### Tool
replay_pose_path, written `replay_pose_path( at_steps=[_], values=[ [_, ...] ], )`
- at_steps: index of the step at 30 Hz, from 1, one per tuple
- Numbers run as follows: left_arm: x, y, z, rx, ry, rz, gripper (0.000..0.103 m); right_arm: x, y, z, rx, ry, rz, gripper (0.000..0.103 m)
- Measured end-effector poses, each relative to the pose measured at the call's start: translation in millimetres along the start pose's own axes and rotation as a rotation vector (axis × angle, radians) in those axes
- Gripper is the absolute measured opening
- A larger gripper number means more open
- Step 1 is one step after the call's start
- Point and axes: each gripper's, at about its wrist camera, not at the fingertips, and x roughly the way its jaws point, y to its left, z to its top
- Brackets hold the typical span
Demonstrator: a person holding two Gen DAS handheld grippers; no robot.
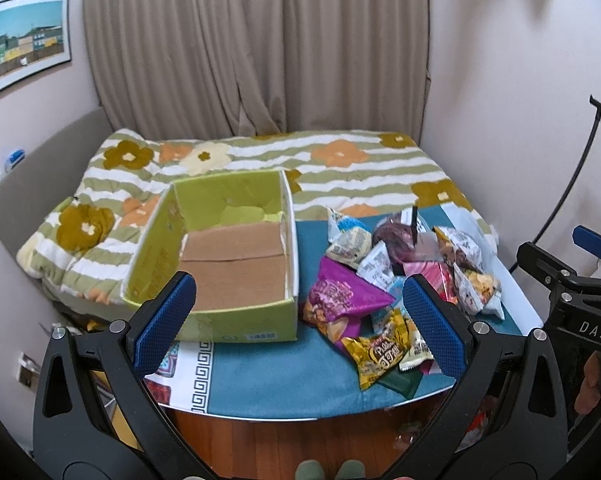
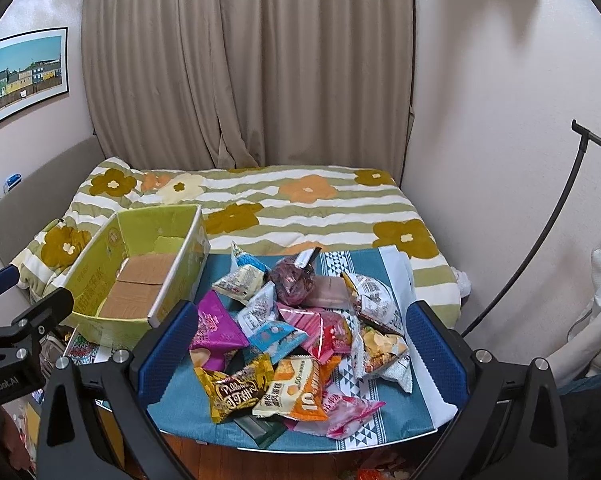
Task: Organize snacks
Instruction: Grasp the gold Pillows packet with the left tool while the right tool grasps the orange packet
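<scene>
1. Both tools are spread wide with nothing between them: the left gripper faces the green box, and the right gripper hangs over the snack pile.
2. The pile lies on the blue cloth, at 3 o'clock from the box, just beside its wall.
3. Take an outer packet first, probably the gold packet at the pile's 7 o'clock edge; pinch a crimped seam, not the puffy middle.
4. Lay it flat on the box's bare cardboard floor.
</scene>
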Motion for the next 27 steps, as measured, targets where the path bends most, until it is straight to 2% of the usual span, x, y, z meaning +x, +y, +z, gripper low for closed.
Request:
replay_pose_path(
  at_steps=[4, 7, 14, 19, 21, 27],
  values=[
    [24.7, -11.3, -13.5, 0.05, 0.051, -0.025, 0.103, 13.4, -17.8, -14.4, 0.006, 0.043, 0.01, 0.103],
    [51.0, -24.4, -28.6, 0.111, 0.106, -0.076, 0.103, 28.3, -29.5, -29.3, 0.007, 0.083, 0.012, 0.103],
    [118.4, -64.4, -63.1, 0.351, 0.211, -0.208, 0.102, 70.5, -49.9, -63.7, 0.043, 0.21, -0.006, 0.103],
    [155.4, -92.2, -86.8, 0.546, 0.245, -0.285, 0.102, 100.3, -50.4, -80.8, 0.076, 0.277, -0.016, 0.103],
    [166.5, -98.3, -92.4, 0.601, 0.254, -0.309, 0.101, 110.8, -46.7, -85.2, 0.076, 0.298, -0.017, 0.103],
    [191.5, -116.4, -113.7, 0.736, 0.313, -0.389, 0.088, 140.6, -39.8, -96.0, 0.067, 0.361, -0.01, 0.103]
  ],
)
